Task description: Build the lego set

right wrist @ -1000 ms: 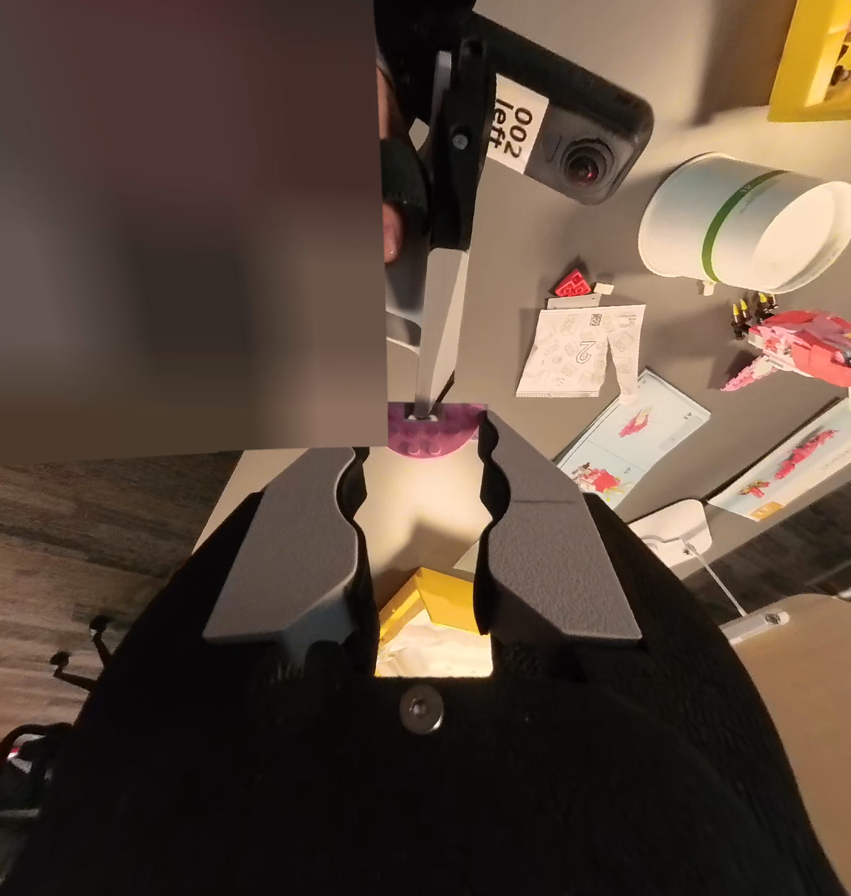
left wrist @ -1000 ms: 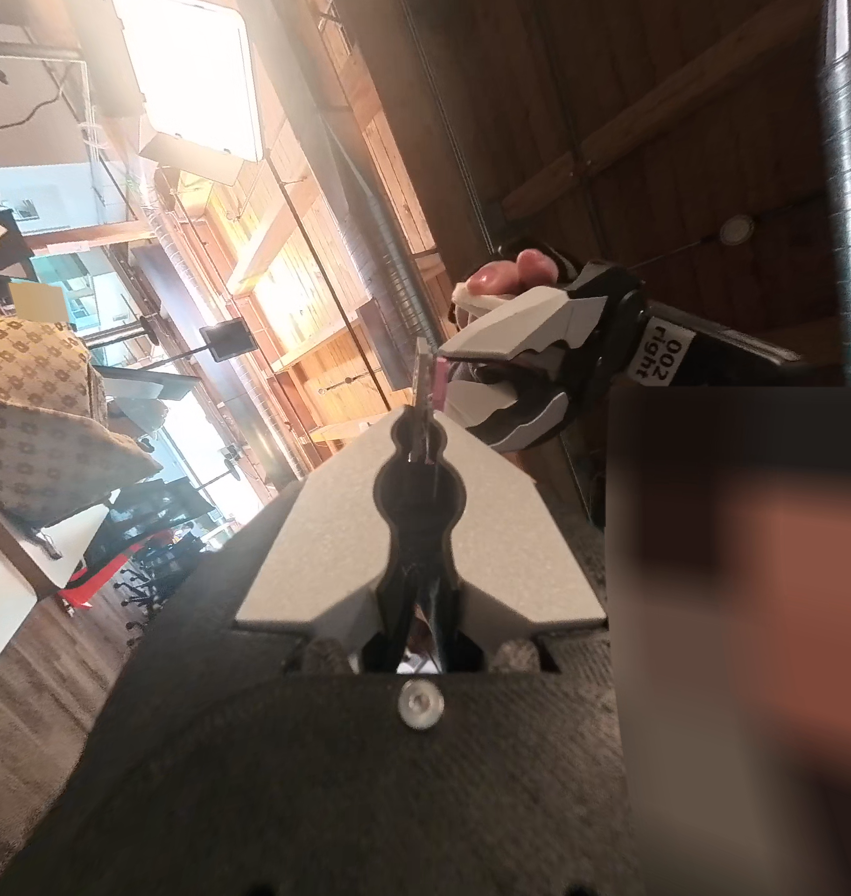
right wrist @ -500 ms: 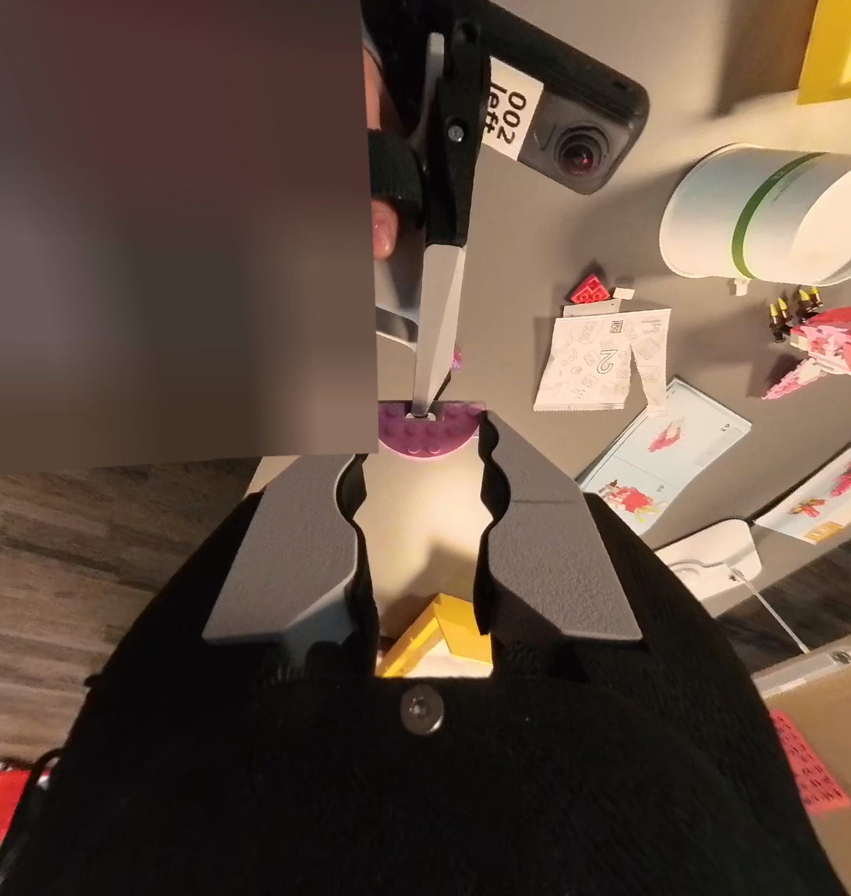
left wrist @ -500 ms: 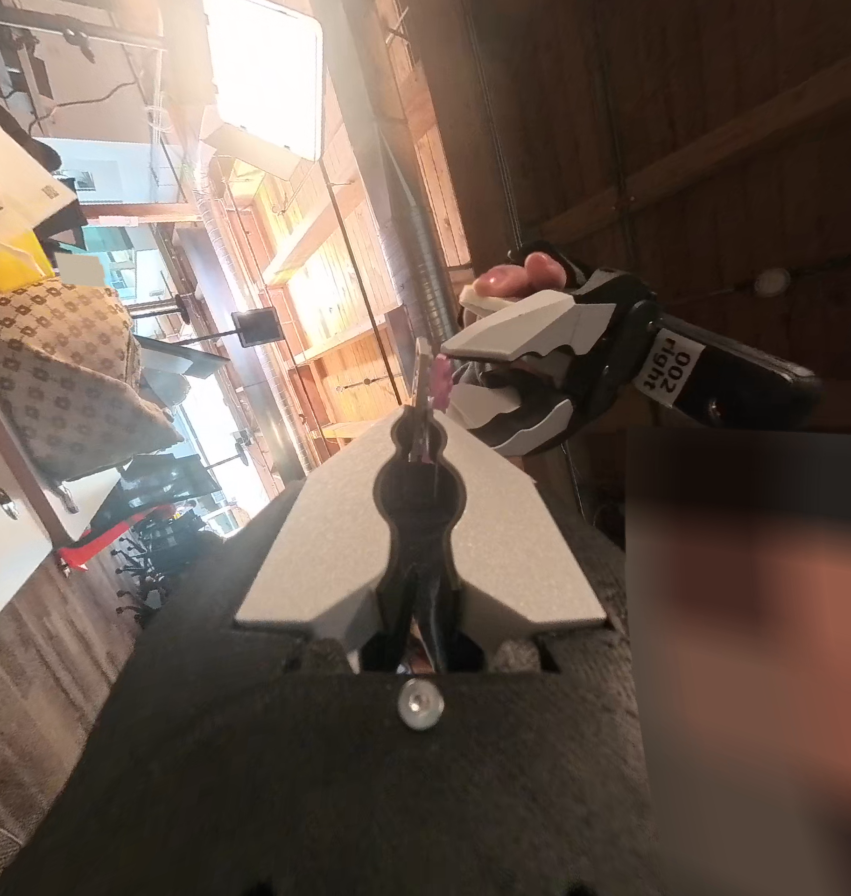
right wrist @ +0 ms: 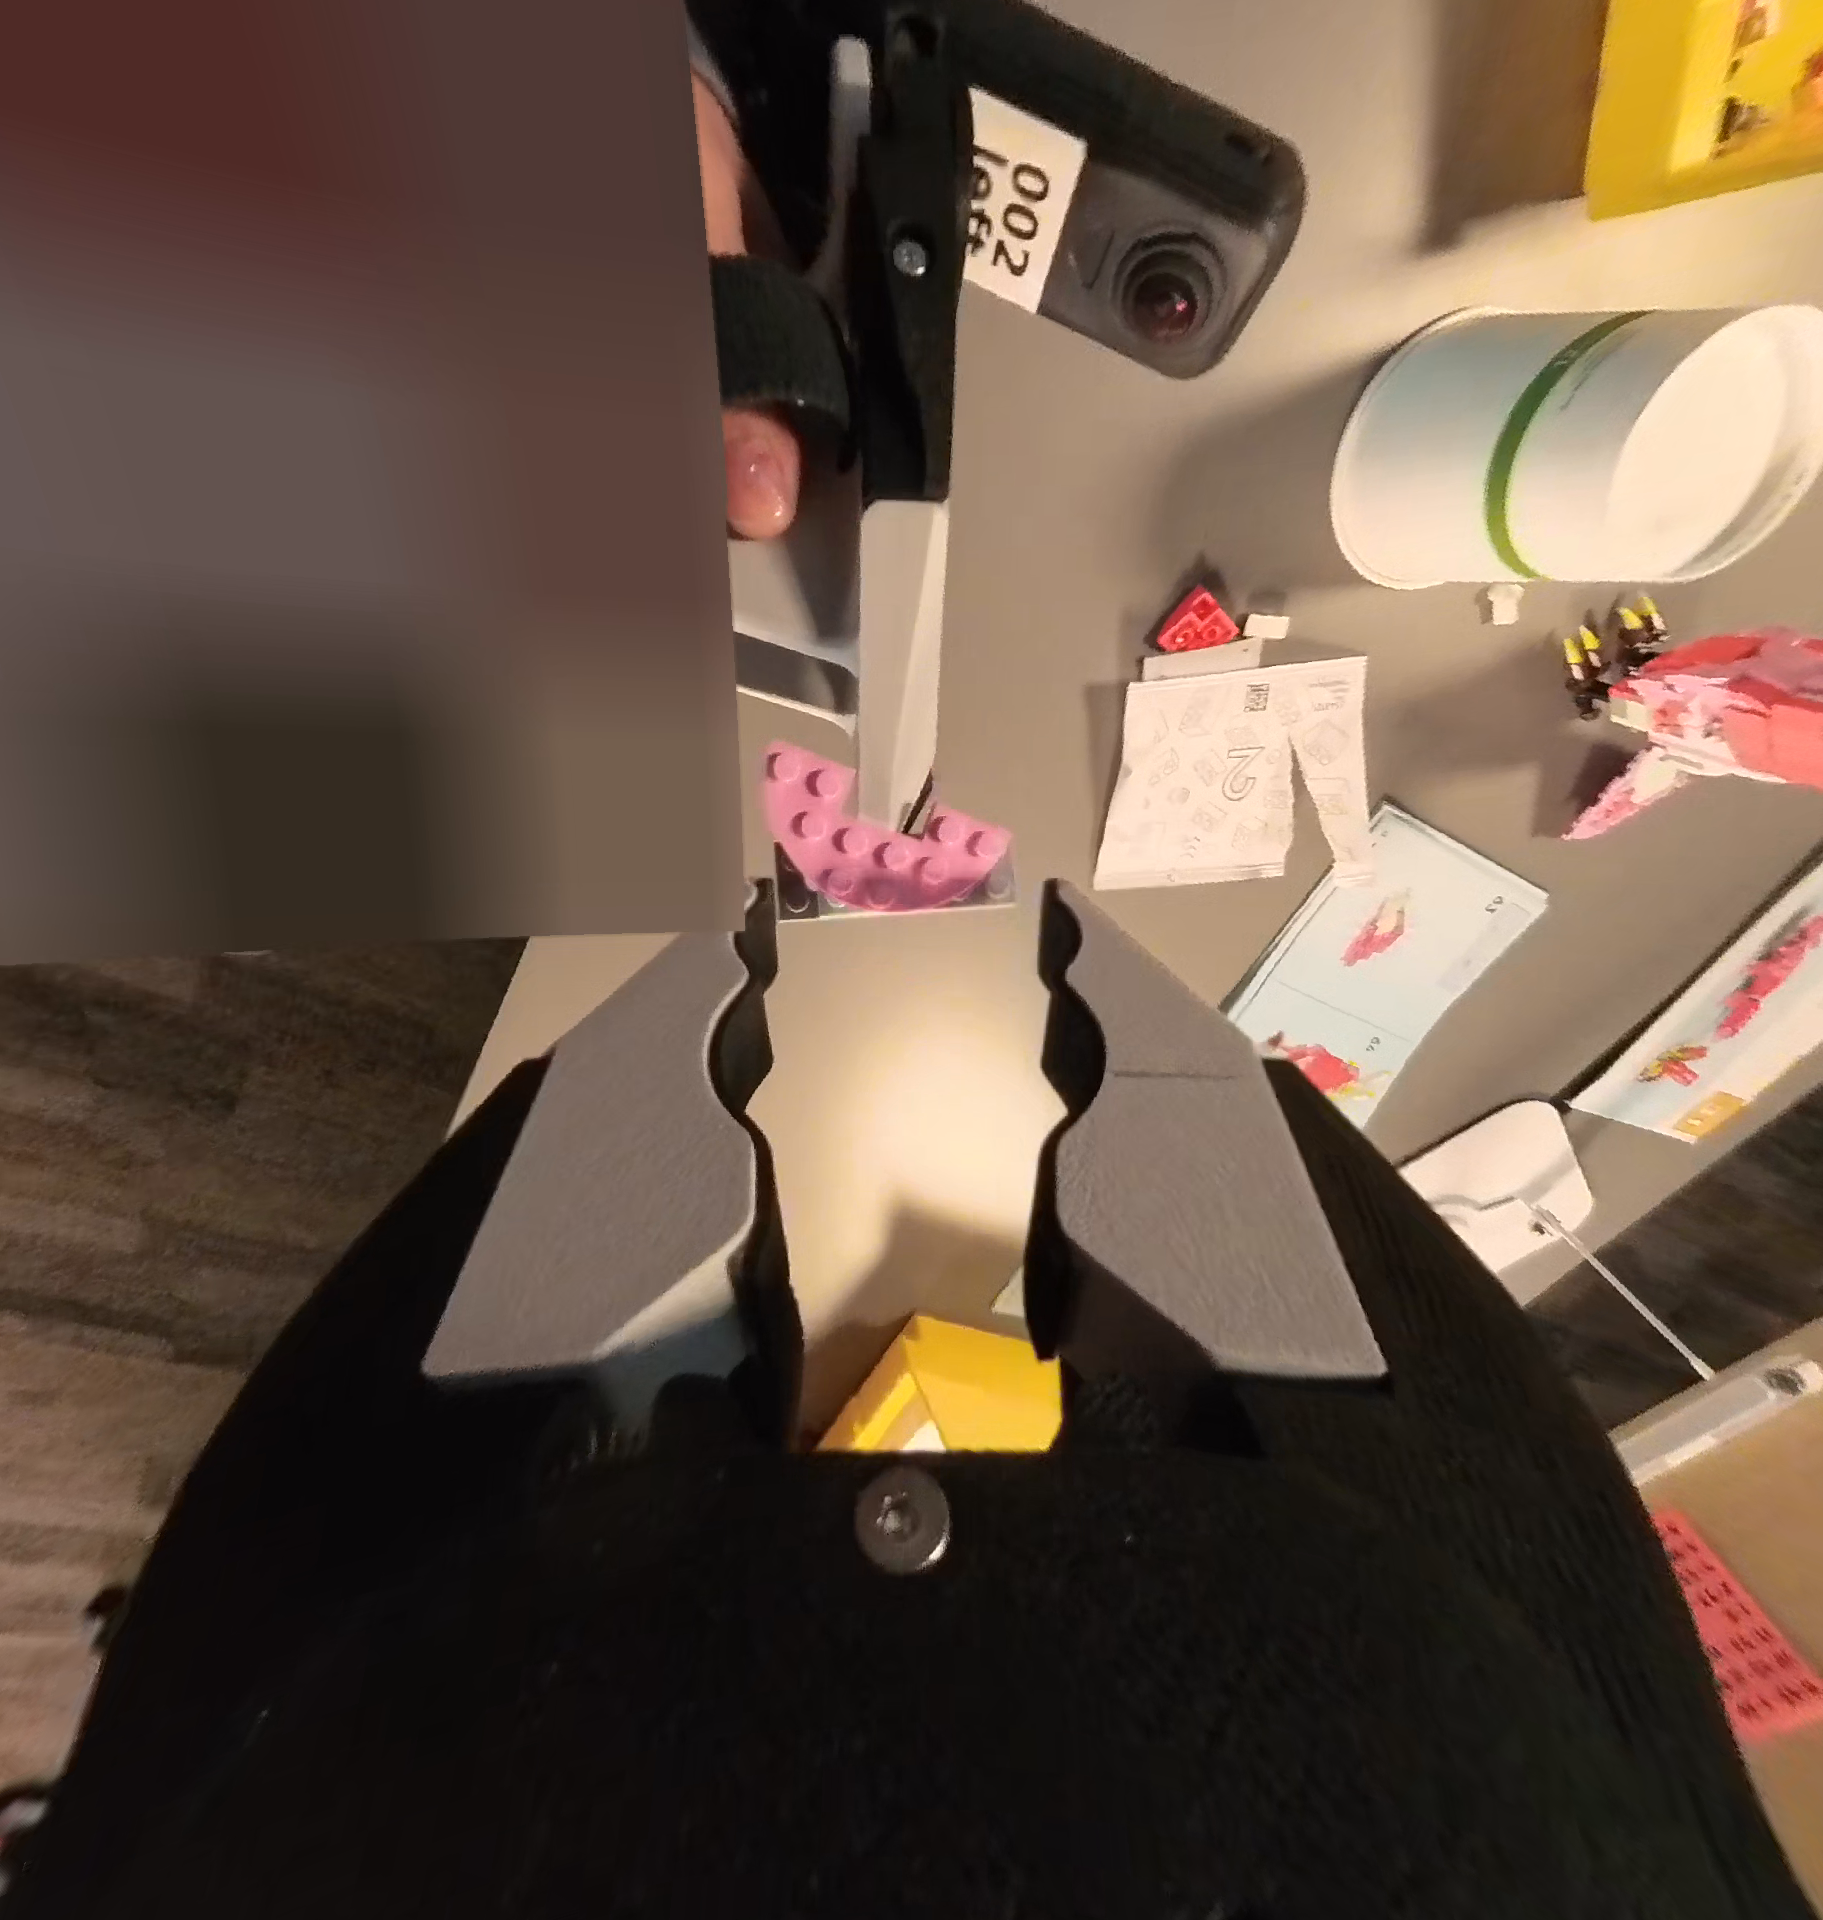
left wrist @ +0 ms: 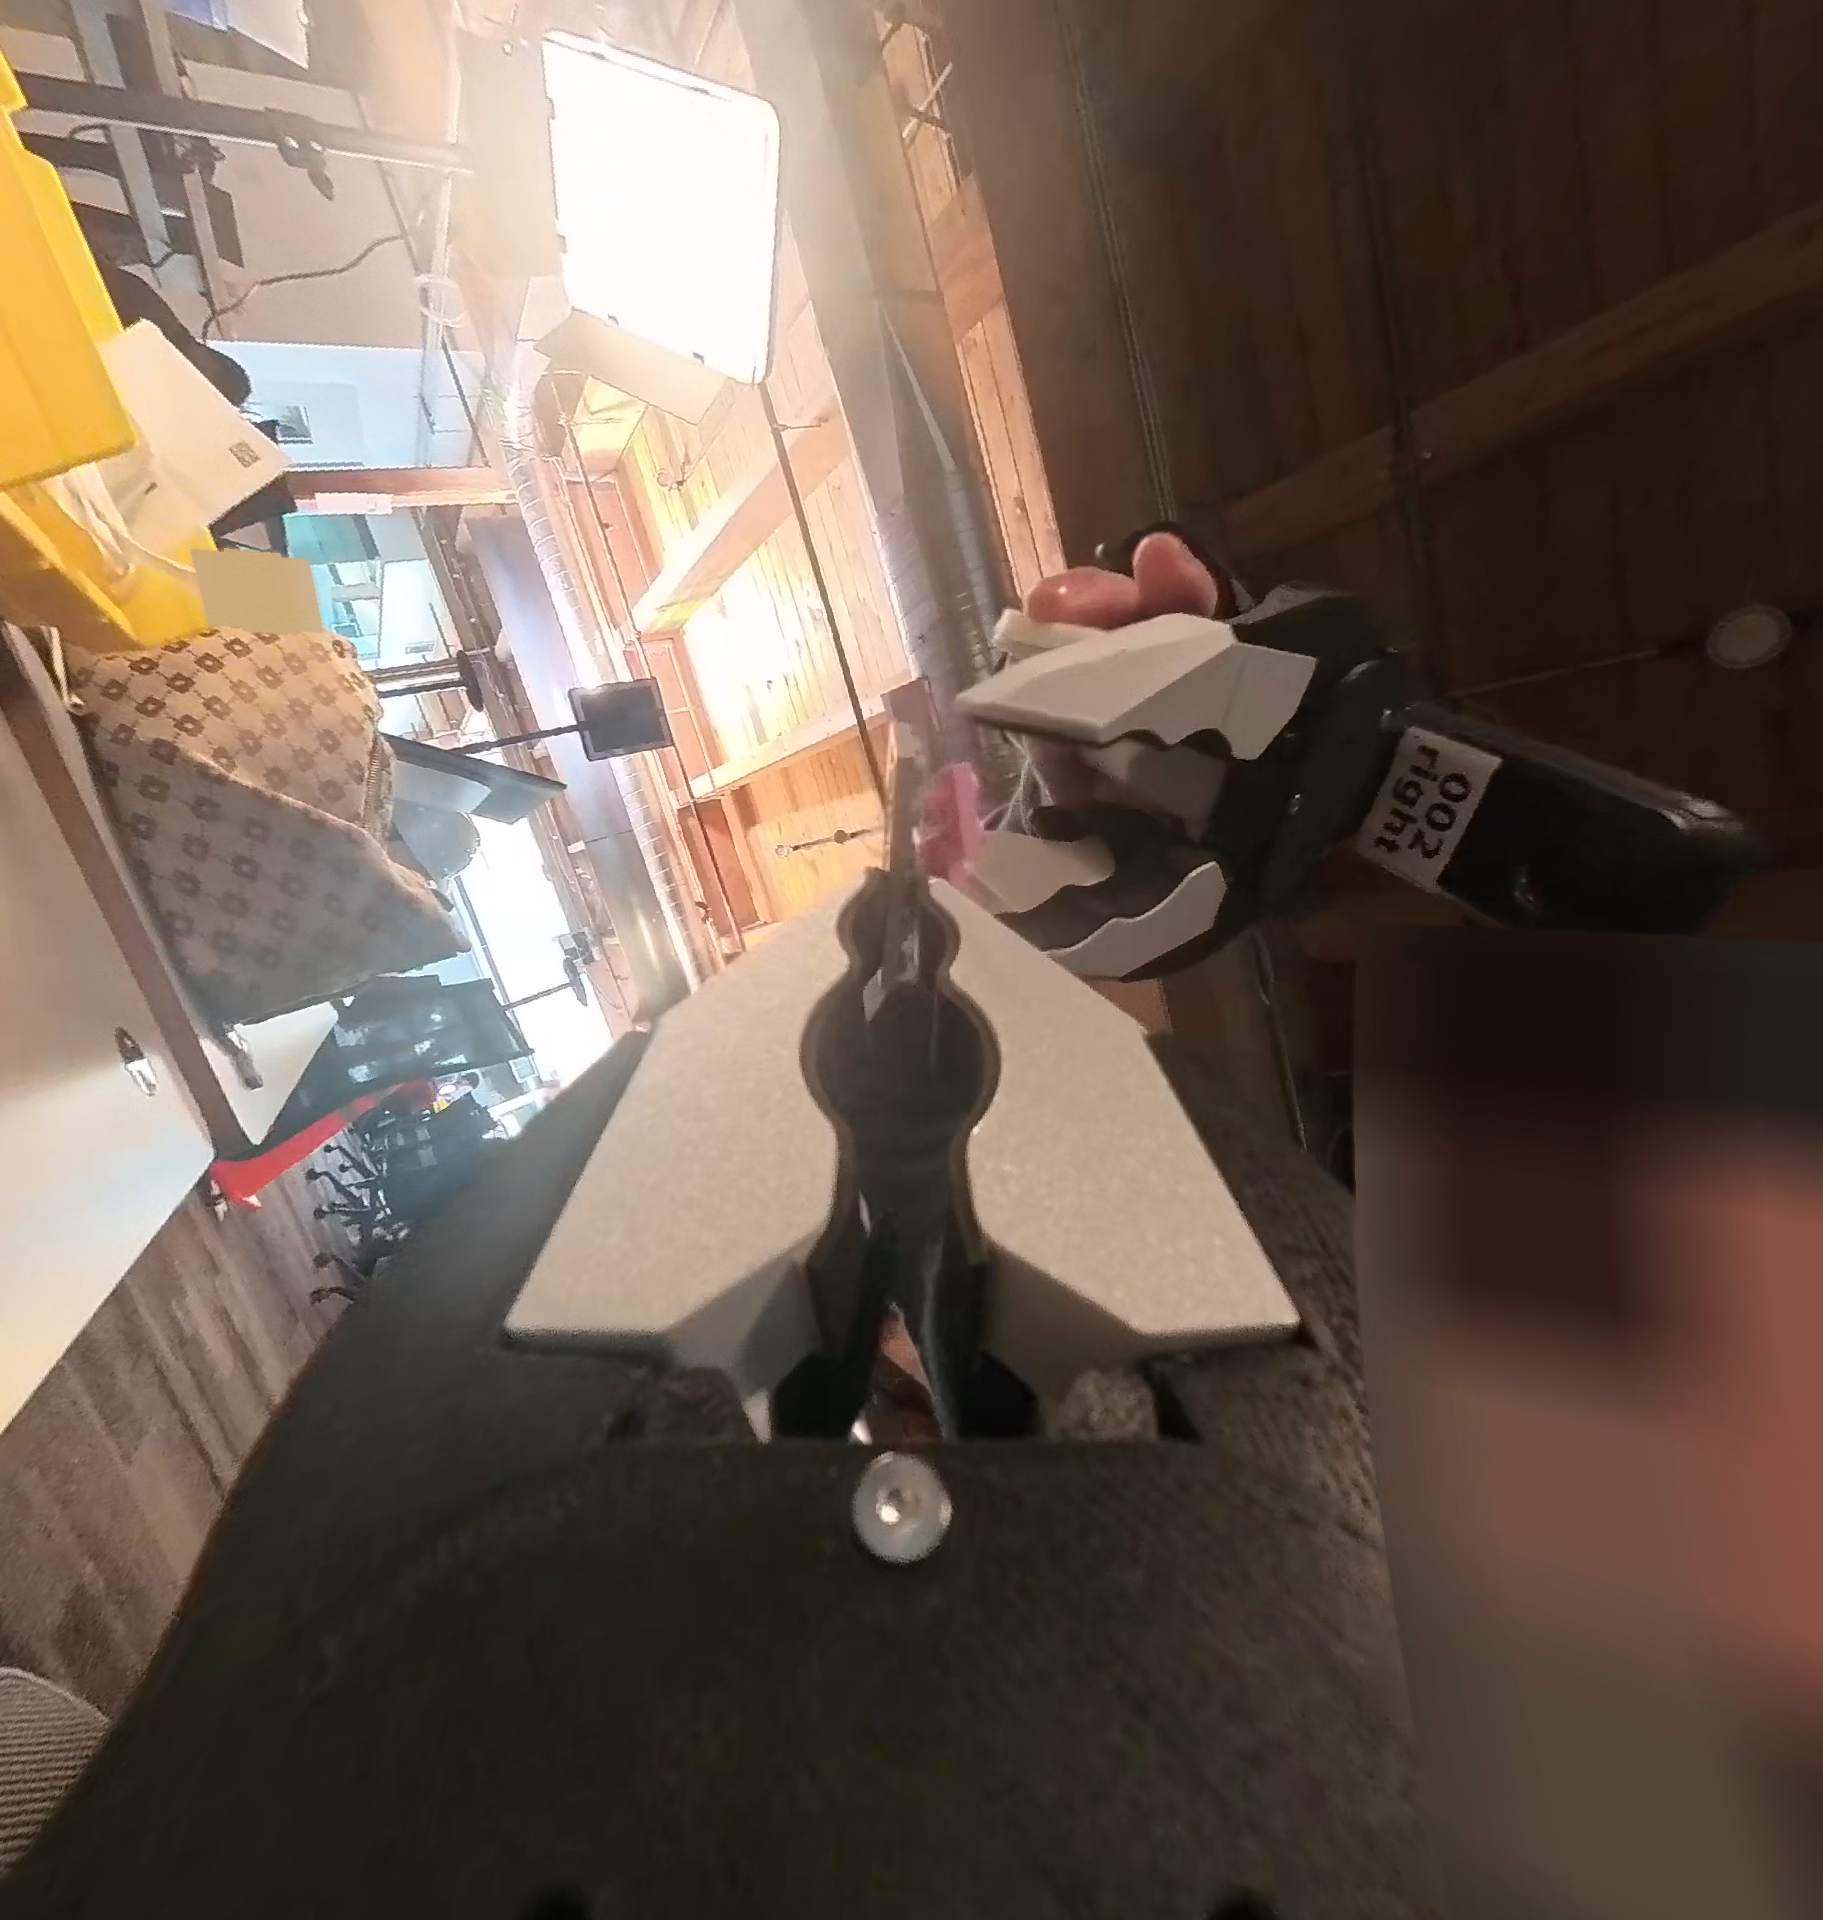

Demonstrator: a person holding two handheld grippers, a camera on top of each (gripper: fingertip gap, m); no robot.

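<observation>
**Two grippers over a toy-brick bench**

Grey bench (right wrist: 1094,436) below, strewn with a paper cup (right wrist: 1593,447), instruction sheets (right wrist: 1229,769) and a pink-red brick model (right wrist: 1738,717). Left gripper (left wrist: 902,883): fingers together, clamped edge-on on a thin grey plate (right wrist: 990,891) carrying a pink half-round plate (right wrist: 865,842). Right gripper (right wrist: 902,925): fingers apart, holding nothing, just beside that plate.
</observation>
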